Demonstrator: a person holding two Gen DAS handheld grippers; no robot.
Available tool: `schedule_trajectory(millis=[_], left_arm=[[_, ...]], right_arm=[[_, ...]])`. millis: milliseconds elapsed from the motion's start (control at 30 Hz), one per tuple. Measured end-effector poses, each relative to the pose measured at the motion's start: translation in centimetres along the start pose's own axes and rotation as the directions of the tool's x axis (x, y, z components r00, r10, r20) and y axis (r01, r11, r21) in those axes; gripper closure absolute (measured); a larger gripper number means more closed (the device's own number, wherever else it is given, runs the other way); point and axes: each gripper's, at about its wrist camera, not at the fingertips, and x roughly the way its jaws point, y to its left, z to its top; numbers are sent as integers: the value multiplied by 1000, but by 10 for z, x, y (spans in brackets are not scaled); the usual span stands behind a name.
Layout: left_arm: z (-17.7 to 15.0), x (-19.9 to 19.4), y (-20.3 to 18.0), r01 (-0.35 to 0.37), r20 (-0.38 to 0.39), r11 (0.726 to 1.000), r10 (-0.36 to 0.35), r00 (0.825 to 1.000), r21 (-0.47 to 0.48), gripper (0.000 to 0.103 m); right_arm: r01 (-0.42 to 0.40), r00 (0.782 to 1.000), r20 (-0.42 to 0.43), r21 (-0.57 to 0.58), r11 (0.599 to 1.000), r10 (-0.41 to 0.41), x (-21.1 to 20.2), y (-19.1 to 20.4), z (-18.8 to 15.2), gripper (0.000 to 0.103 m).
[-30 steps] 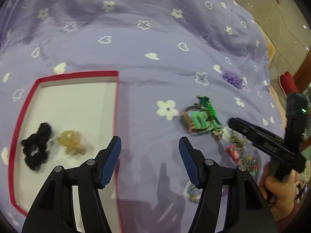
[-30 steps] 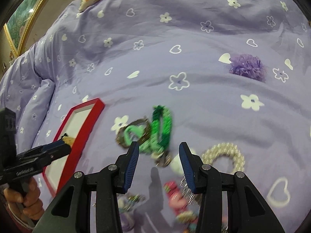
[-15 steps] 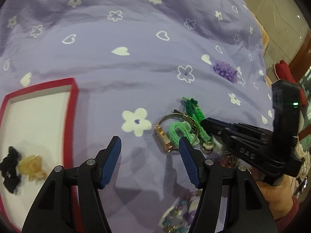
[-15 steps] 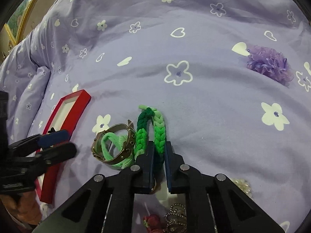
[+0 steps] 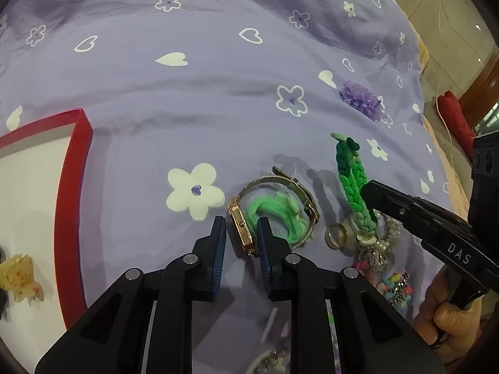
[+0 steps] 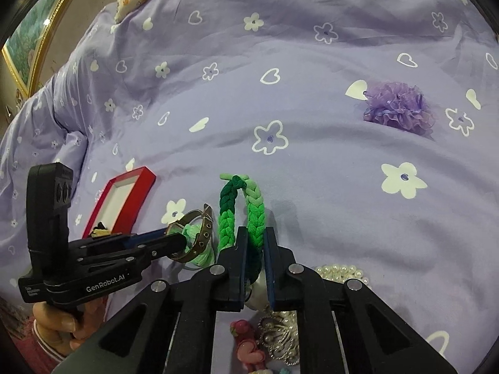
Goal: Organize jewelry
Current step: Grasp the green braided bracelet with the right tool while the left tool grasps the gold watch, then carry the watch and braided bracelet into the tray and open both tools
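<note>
The left tool (image 5: 241, 233) has narrowed around the gold watch (image 5: 241, 229) on the bed (image 5: 187, 109); its strap loops over a green cord. The right tool (image 6: 255, 249) grips the braided green band (image 6: 254, 215), lifted upright.

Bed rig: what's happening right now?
Jewelry sorting on a purple bedspread. The right gripper is shut on the green braided band. The left gripper straddles the watch, jaws narrowed, grip not confirmed. The red tray already holds a yellow clip.
</note>
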Motion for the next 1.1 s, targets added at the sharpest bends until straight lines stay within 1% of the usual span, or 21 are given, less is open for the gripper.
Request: schedule_trajectory(millis=[33, 100, 167, 367, 633, 900, 1100], left_arm=[[-1, -1, 1, 4, 1, 1000, -4, 1000, -1, 85], [-3, -2, 1, 9, 6, 1000, -9, 1000, 1, 94], [-4, -4, 1, 2, 12, 1000, -2, 1000, 7, 96], [-13, -21, 3, -8, 47, 1000, 7, 999, 17, 97], [-29, -59, 21, -13, 98, 999, 16, 995, -31, 97], [-54, -103, 43, -36, 151, 997, 46, 988, -66, 97], [-75, -129, 73, -58, 176, 990, 80, 981, -129, 97]], right_arm=[[-2, 1000, 4, 0, 1000, 2, -2, 1, -1, 94], [-4, 1000, 10, -1, 1000, 4, -6, 2, -3, 94], [-7, 1000, 15, 2, 1000, 7, -9, 4, -6, 94], [-6, 1000, 25, 21, 1000, 6, -18, 4, -15, 94], [-32, 999, 38, 12, 999, 32, -29, 22, -23, 94], [-85, 996, 24, -26, 996, 85, -28, 61, -33, 94], [-116, 993, 7, -65, 991, 117, -24, 94, -42, 94]])
